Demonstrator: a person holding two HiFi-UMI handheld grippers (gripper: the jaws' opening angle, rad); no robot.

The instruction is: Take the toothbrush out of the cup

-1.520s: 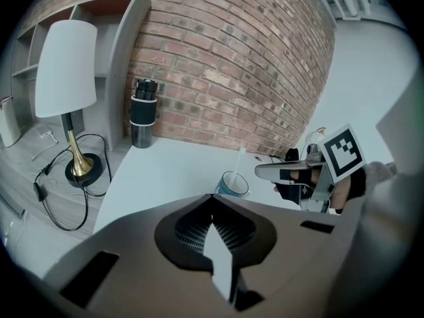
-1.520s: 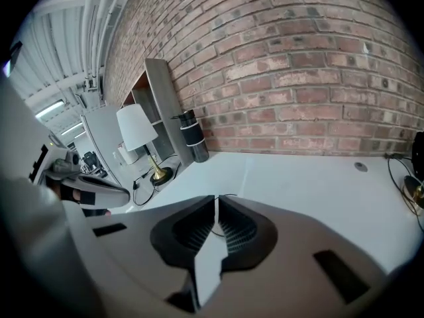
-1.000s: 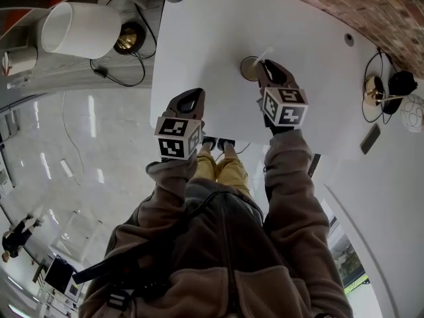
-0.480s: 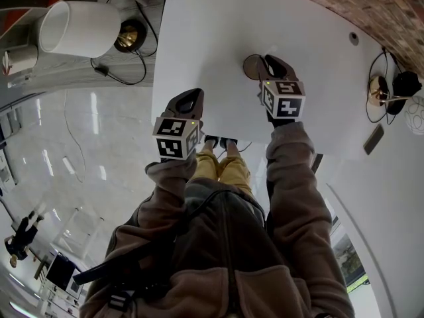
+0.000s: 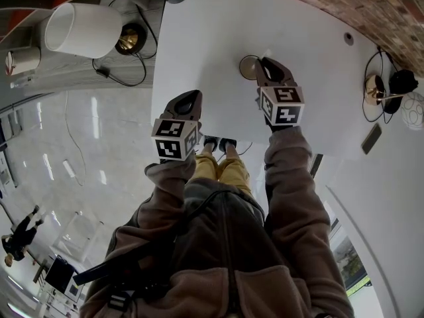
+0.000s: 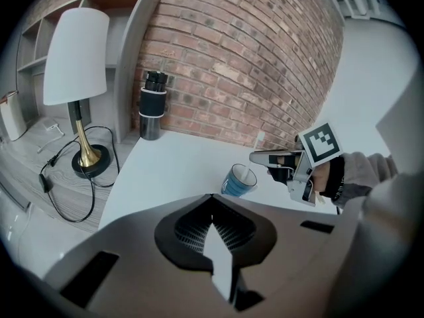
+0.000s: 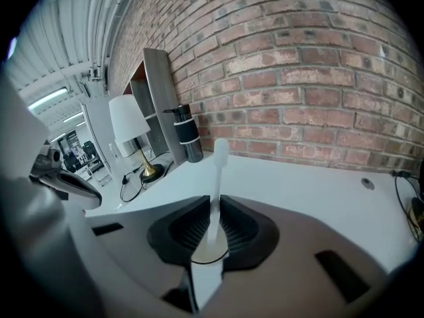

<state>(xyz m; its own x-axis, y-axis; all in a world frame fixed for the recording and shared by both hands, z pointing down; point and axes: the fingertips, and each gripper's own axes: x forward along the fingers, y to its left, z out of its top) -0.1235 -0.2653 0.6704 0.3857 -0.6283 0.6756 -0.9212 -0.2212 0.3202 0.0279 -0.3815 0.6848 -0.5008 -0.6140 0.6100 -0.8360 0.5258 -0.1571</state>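
A blue cup [image 6: 236, 181] stands on the white table [image 5: 199, 38], seen from above in the head view as a round rim [image 5: 248, 67]. A white toothbrush [image 7: 215, 177] rises from it, its head up. My right gripper [image 7: 213, 211] is right over the cup and shut on the toothbrush stem; from the left gripper view its tips [image 6: 260, 156] sit just above the cup's rim. My left gripper [image 5: 189, 98] hovers near the table's front edge, left of the cup, shut with nothing in it [image 6: 213, 207].
A white-shaded brass lamp [image 6: 76, 58] with a black cable stands off the table's left side. A black and white tumbler [image 6: 151, 111] is at the table's far left corner by the brick wall. Another brass base [image 5: 373, 90] and cables lie to the right.
My right gripper has moved forward over the cup and its jaws have closed in round the toothbrush. The left gripper has barely shifted.
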